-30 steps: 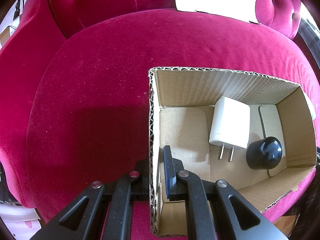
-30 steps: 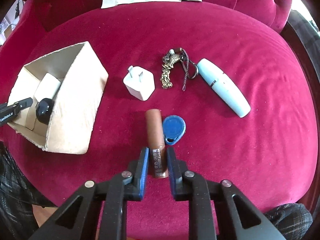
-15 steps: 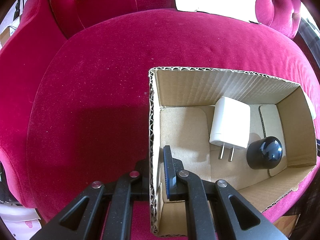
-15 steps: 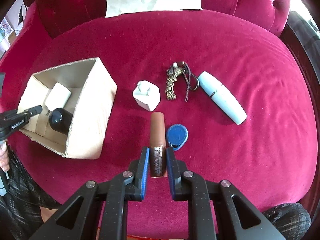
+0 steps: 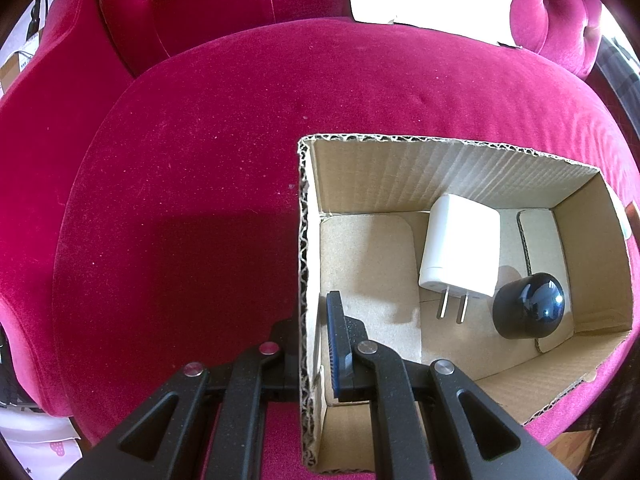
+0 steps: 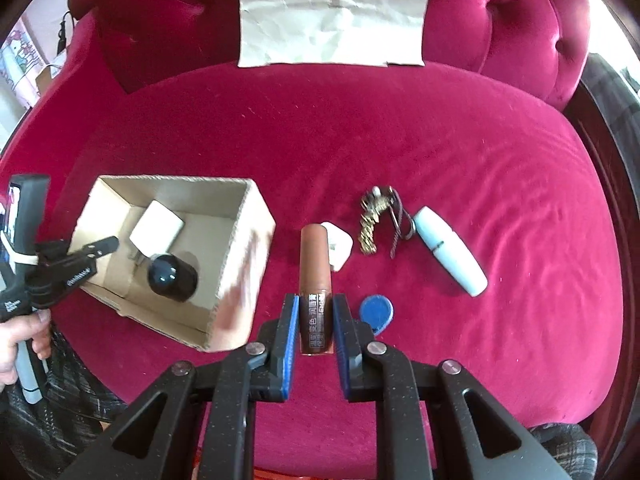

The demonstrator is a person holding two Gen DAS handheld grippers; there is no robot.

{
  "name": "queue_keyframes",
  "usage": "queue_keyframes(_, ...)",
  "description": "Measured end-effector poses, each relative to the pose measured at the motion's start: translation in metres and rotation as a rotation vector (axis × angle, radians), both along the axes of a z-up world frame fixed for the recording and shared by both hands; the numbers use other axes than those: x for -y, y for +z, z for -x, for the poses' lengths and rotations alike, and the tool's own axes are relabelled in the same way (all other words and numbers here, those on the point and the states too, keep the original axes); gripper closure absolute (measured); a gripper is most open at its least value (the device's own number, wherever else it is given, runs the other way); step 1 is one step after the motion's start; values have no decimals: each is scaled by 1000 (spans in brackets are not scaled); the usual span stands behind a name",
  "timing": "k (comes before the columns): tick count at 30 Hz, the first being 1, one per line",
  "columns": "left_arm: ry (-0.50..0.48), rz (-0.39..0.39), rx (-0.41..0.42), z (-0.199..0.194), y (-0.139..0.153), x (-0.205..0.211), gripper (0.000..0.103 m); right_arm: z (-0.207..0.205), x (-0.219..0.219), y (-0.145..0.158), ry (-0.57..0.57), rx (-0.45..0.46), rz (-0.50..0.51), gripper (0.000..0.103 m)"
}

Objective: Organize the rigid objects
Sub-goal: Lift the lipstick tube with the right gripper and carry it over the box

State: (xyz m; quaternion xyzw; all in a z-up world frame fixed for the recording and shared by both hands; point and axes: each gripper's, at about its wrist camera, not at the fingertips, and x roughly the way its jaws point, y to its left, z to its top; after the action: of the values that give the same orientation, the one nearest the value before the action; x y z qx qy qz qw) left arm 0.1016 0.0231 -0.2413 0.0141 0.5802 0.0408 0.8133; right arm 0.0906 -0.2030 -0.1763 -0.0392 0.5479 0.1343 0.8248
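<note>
My right gripper (image 6: pixel 315 312) is shut on a brown tube (image 6: pixel 315 276) and holds it above the red velvet seat. My left gripper (image 5: pixel 316 320) is shut on the near left wall of a cardboard box (image 5: pixel 304 248); it also shows in the right wrist view (image 6: pixel 102 245), clamped on the box (image 6: pixel 240 264). Inside the box lie a white charger (image 5: pixel 460 252) and a black round cap (image 5: pixel 528 310). On the seat lie another white charger (image 6: pixel 340 250), a blue tag (image 6: pixel 376 312), a brass keychain (image 6: pixel 374 220) and a pale blue tube (image 6: pixel 450 250).
The red velvet seat (image 6: pixel 400 128) curves down at its edges. A sheet of brown paper (image 6: pixel 332 12) leans on the tufted backrest. A dark wooden frame (image 6: pixel 604 128) runs along the right side. The person's hand (image 6: pixel 20 332) holds the left gripper's handle.
My right gripper has lifted the brown tube off the seat and pulled up and back. The box now appears nearer to the tube. The left gripper has held still on the box wall.
</note>
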Motion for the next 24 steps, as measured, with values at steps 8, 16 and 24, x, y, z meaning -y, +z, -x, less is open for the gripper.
queue_keyframes(8, -1, 2, 2, 1, 0, -1, 95, -6, -26, 18, 39, 29, -11, 86)
queue_keyframes(16, -1, 2, 2, 1, 0, -1, 95, -11, -60, 15, 108, 34, -24, 86)
queue_keyframes(24, 1, 2, 3, 1, 0, -1, 95, -8, -100, 9, 195, 16, -26, 86)
